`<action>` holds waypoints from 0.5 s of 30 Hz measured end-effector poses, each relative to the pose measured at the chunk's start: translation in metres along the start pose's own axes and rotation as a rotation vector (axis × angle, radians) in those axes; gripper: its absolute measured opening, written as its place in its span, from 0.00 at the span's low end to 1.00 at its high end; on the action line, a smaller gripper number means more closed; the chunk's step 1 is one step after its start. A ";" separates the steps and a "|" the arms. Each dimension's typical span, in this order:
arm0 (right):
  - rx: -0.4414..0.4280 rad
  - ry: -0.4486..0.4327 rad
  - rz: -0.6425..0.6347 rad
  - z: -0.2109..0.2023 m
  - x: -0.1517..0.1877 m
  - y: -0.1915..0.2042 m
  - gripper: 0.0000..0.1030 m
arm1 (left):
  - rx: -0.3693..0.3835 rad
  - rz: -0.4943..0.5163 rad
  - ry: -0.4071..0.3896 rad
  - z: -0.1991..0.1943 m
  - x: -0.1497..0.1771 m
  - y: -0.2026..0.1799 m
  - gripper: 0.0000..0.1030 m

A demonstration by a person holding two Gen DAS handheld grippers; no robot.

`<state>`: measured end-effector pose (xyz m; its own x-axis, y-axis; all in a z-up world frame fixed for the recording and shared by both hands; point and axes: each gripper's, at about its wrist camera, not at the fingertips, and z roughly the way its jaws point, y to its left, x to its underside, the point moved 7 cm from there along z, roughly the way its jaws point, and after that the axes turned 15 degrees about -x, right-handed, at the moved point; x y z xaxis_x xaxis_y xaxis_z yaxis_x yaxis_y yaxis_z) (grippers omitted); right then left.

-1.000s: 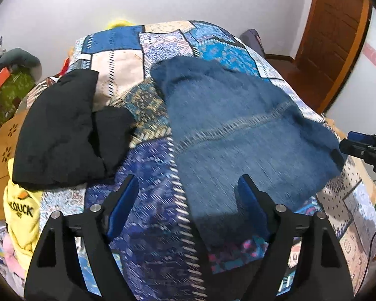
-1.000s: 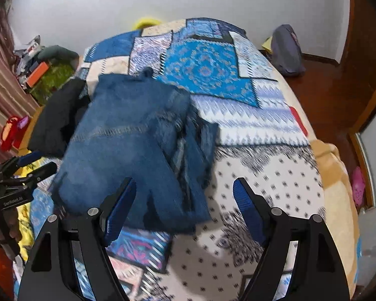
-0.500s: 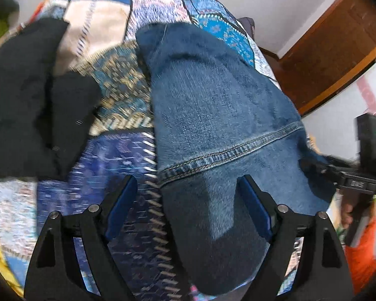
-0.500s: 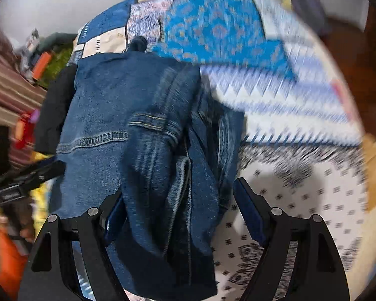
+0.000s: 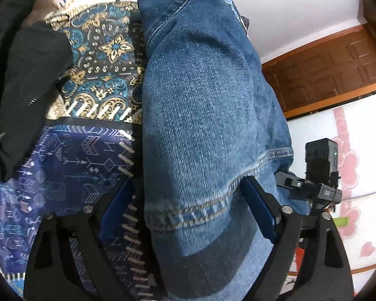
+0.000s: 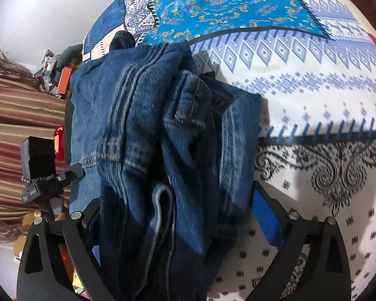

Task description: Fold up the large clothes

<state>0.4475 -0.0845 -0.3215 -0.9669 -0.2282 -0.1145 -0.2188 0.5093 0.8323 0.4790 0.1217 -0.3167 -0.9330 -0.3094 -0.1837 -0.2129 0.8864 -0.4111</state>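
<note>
Left wrist view: left claw (image 5: 188, 208) tilted steeply down over the denim jeans (image 5: 203, 105) lying on the patchwork bedspread (image 5: 70, 165); jaws spread, just widened further, straddling the jeans' left edge near a stitched seam, no pinch visible. Best lowered so one pad slides under every layer before closing. Black garment (image 5: 25, 80) lying apart, left.

Right wrist view: right claw (image 6: 173, 215) likewise angled down, spread fully, just opened wider, bunched denim between the pads (image 6: 265, 215) but ungripped. Worth gathering the loose folds first.
</note>
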 end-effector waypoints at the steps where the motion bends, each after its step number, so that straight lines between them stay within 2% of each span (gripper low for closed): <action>1: -0.003 0.000 -0.001 0.001 0.000 0.001 0.94 | 0.007 -0.004 0.004 0.002 -0.003 -0.001 0.88; 4: -0.013 0.001 0.010 0.001 0.000 0.003 0.92 | 0.042 -0.030 0.012 0.006 -0.007 -0.003 0.89; 8: -0.037 -0.001 0.016 -0.002 -0.003 0.008 0.72 | 0.126 -0.070 0.031 0.007 -0.011 -0.004 0.89; 11: -0.022 -0.017 0.001 -0.008 -0.003 0.015 0.57 | 0.186 -0.112 0.055 0.009 -0.010 -0.005 0.80; 13: 0.006 -0.030 -0.043 -0.010 -0.005 0.025 0.48 | 0.177 -0.121 0.050 0.009 -0.011 -0.003 0.74; 15: 0.031 -0.039 -0.098 -0.015 -0.005 0.040 0.39 | 0.164 -0.125 0.043 0.003 -0.009 0.001 0.61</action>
<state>0.4458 -0.0758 -0.2793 -0.9450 -0.2458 -0.2157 -0.3156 0.5121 0.7989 0.4884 0.1242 -0.3182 -0.9148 -0.3949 -0.0851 -0.2808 0.7731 -0.5688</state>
